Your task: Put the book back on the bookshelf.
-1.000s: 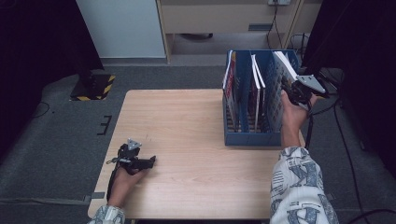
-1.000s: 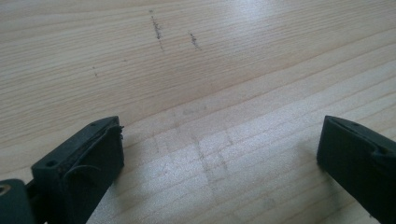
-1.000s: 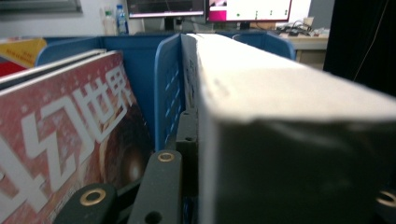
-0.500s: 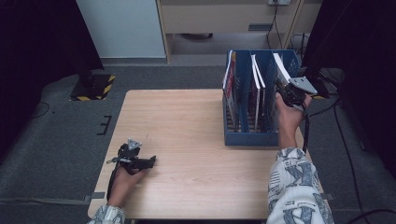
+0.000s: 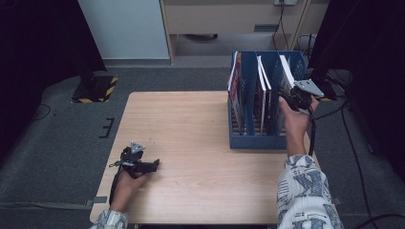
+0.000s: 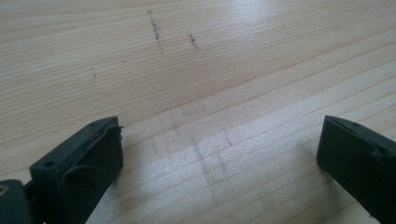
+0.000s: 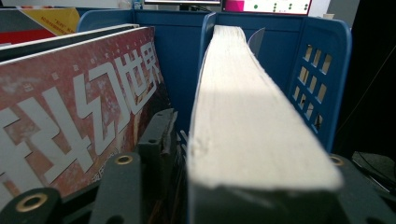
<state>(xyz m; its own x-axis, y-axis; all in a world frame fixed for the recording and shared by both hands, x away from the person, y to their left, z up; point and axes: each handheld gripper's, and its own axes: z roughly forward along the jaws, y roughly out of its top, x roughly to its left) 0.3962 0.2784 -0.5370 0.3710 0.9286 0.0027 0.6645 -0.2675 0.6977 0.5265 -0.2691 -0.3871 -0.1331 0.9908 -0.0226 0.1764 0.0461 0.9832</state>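
A blue file rack [image 5: 258,140] stands on the right part of the wooden table [image 5: 191,119], with books and magazines upright in its slots. My right gripper [image 5: 292,98] is at the rack's right-hand slot, astride a thick book with a pale page edge [image 7: 243,107]. Its jaws have just been opening: the left finger [image 7: 156,140] stands clear of the book, and the book hides the other. A red magazine [image 7: 79,107] fills the neighbouring slot. My left gripper [image 5: 153,165] rests on the table at the near left, open with only bare wood between its jaws [image 6: 219,144].
The rack's blue slotted side wall [image 7: 322,74] rises just right of the thick book. A grey floor surrounds the table, with a black and yellow striped base [image 5: 95,88] at the far left and cables [image 5: 348,138] on the right.
My right hand has edged slightly left toward the rack. The left hand and its gripper have stayed where they were.
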